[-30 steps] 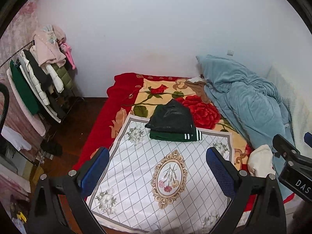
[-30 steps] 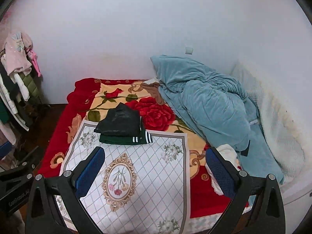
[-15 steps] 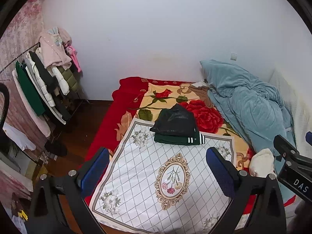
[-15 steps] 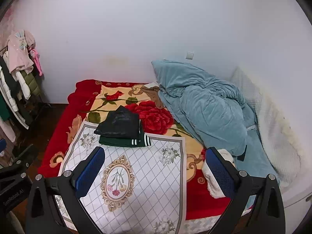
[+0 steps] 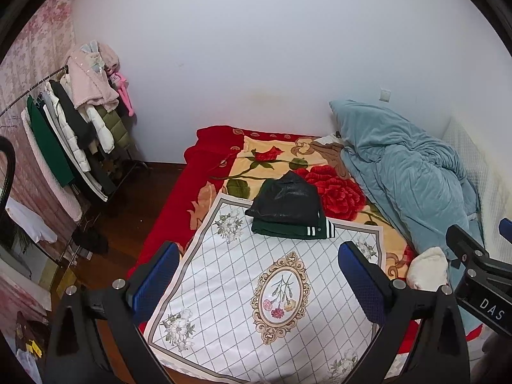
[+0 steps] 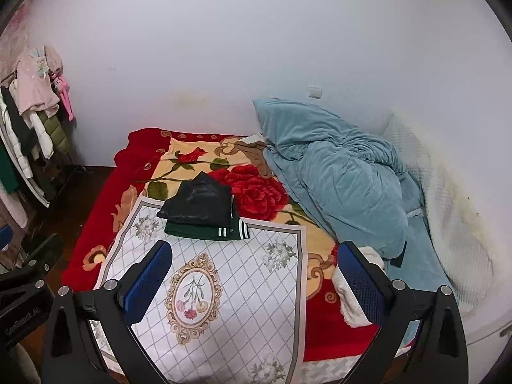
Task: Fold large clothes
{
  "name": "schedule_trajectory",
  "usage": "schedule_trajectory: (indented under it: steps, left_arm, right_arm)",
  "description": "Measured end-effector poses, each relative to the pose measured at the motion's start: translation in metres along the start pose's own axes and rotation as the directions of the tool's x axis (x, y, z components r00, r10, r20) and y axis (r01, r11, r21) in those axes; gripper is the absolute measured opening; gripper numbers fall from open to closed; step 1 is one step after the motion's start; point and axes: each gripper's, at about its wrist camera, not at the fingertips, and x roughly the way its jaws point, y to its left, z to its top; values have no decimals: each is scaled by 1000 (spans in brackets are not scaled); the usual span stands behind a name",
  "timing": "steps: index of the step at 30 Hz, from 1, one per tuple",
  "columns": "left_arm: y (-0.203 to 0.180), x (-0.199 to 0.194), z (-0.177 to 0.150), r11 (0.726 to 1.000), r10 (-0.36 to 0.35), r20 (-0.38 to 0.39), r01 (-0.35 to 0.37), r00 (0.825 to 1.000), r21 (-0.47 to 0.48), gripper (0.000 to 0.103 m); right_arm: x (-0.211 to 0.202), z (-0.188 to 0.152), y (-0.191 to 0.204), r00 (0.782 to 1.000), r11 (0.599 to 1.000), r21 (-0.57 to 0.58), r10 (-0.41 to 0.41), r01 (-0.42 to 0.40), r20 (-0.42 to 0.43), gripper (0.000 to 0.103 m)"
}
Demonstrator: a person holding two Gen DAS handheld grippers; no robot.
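Note:
A folded black garment [image 5: 286,196] lies on a folded green garment with white stripes [image 5: 291,228] on the bed, at the far end of a white diamond-patterned cloth [image 5: 243,288]. The stack also shows in the right wrist view: black [image 6: 196,204] over green [image 6: 204,230]. My left gripper [image 5: 257,276] is open and empty, held high above the near end of the cloth. My right gripper [image 6: 252,280] is open and empty, above the same cloth [image 6: 224,304]. Both are well back from the stack.
A red rose blanket [image 5: 326,188] covers the bed. A crumpled blue duvet [image 5: 406,176] lies at the right, with a cream bundle [image 5: 427,270] near the front. A rack of hanging clothes [image 5: 70,134] stands at the left over dark wooden floor [image 5: 128,211].
Both grippers have pulled back and up from the bed, so the stack and cloth look smaller and lower. Both stay open. The clothes have not moved.

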Motion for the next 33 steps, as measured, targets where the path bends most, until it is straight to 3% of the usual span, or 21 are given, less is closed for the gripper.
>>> schedule_trajectory:
  steps: [33]
  left_arm:
    - [0,-7,9,1000,-3,14,3,1000,-5,101]
  right_arm:
    - [5,5,-3,1000,1000,-10,23,-23,-12,103]
